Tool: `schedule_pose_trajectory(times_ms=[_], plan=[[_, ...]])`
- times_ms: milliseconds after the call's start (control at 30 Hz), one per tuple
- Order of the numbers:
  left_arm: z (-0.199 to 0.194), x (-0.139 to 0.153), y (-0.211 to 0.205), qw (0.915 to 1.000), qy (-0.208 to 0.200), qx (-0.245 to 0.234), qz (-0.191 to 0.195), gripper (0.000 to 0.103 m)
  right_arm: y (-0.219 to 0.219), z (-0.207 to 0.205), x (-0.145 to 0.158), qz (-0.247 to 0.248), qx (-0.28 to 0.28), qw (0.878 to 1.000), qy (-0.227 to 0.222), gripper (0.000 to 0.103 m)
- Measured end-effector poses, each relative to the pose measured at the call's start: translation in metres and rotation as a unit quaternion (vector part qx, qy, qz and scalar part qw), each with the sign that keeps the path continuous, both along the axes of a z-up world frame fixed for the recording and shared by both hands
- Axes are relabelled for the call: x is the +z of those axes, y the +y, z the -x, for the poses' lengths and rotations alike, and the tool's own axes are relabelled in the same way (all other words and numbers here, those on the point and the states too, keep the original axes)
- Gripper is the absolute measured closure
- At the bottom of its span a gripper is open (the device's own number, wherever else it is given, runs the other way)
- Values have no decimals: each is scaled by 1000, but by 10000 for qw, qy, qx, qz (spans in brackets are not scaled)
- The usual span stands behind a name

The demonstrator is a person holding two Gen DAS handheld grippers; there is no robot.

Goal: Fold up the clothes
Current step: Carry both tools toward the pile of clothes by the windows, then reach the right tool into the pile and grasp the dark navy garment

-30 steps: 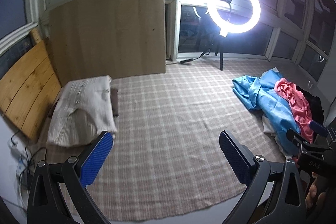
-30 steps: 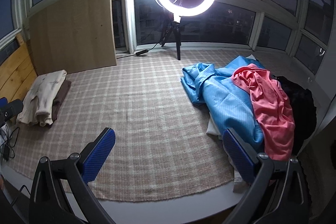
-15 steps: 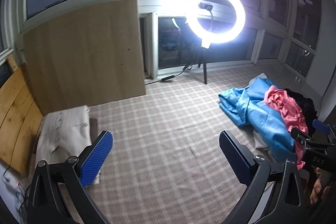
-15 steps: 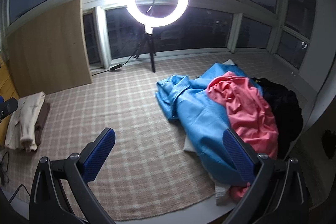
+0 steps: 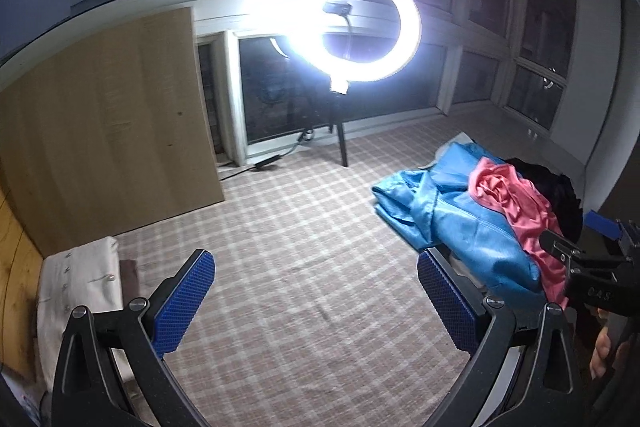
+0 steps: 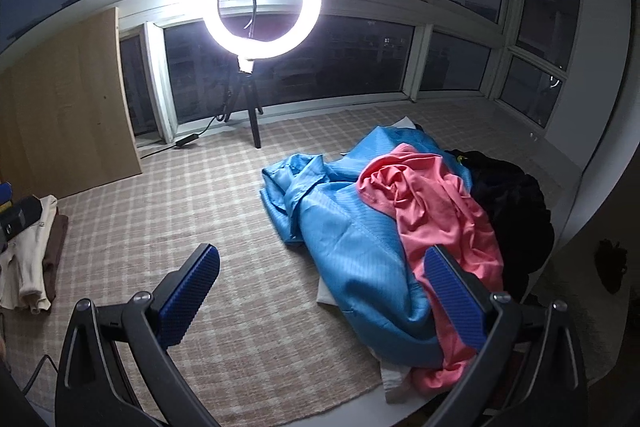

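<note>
Both grippers, left [image 5: 316, 301] and right [image 6: 320, 297], gape empty above the rug [image 6: 224, 211]; the clothes pile [image 6: 384, 239] lies just ahead-right, possibly under the right finger.

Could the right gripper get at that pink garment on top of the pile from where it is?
Probably yes. The pink garment lies on top of the blue one, uncovered, right ahead of the right gripper. Its fingers are spread open and empty, and nothing stands between them and the cloth.
</note>
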State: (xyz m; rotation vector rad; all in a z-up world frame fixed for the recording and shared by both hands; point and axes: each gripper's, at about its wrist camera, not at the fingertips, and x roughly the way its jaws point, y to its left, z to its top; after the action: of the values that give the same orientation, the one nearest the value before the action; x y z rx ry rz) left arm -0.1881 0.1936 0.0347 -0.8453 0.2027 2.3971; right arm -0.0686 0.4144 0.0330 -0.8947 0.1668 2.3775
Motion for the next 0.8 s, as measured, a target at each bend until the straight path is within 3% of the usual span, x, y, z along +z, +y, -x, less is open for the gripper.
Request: schedule_pose_trajectory(times_ms=[200,433,800], plan=[[-6,-3,29,9998,-54,-170,60,1,17,-1,-1,18,-6,10000,-18,0],[-15,0,69,9998,-67,-2,173,1,60,-8,-6,154,107,9998,21,0],[-16,5,144,9990,-225,348,138,1,202,-59,-3,447,-17,9986,288,0]])
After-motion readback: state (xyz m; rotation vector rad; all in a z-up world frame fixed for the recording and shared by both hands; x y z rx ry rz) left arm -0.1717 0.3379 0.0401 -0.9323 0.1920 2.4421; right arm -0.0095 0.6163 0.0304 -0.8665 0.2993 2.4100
